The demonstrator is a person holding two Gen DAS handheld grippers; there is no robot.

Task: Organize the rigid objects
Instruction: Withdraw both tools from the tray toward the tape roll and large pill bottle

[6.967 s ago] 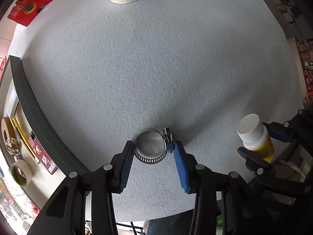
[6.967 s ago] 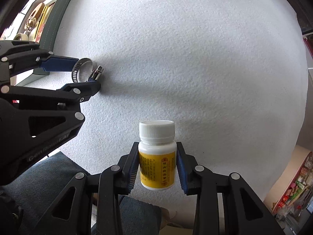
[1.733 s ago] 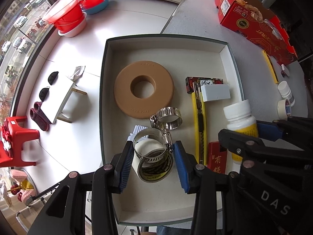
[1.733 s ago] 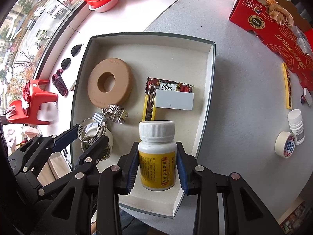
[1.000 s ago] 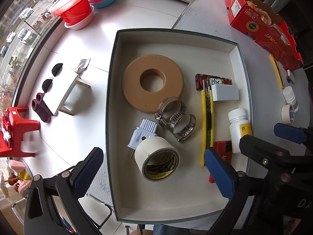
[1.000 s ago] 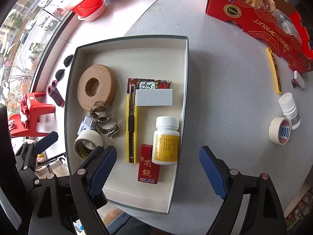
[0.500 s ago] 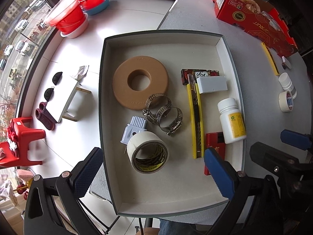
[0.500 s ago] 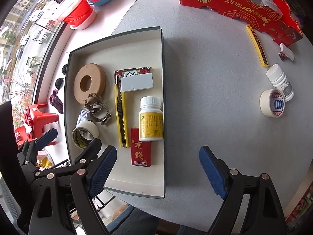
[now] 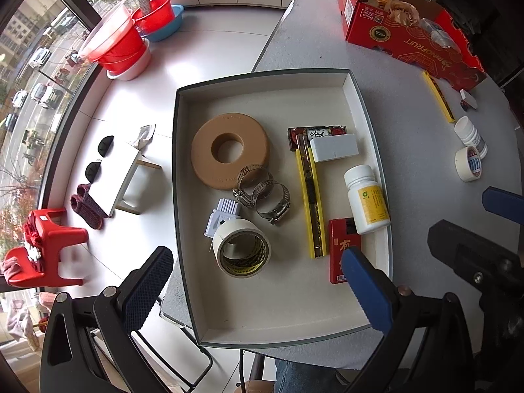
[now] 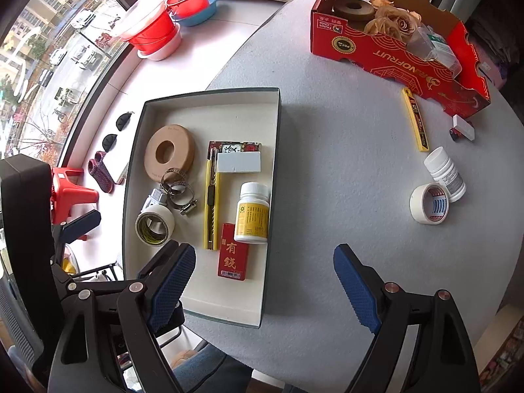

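Both sets of jaws stand wide apart and grasp nothing: the left gripper and the right gripper hang above the near end of the tray on the grey tabletop. Inside the tray, the yellow-labelled bottle lies against the right wall, touching the red box. Two hose clamps rest between the tan ring and the tape roll.

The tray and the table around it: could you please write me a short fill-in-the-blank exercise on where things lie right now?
1. The yellow-labelled bottle lies on its ____ inside the tray.
2. The number of hose clamps beside the tan ring is ____.
3. The small white bottle touching the tape roll lies ____ the tray.
4. Both the left gripper and the right gripper hold ____.

Missing words: side; two; outside; nothing
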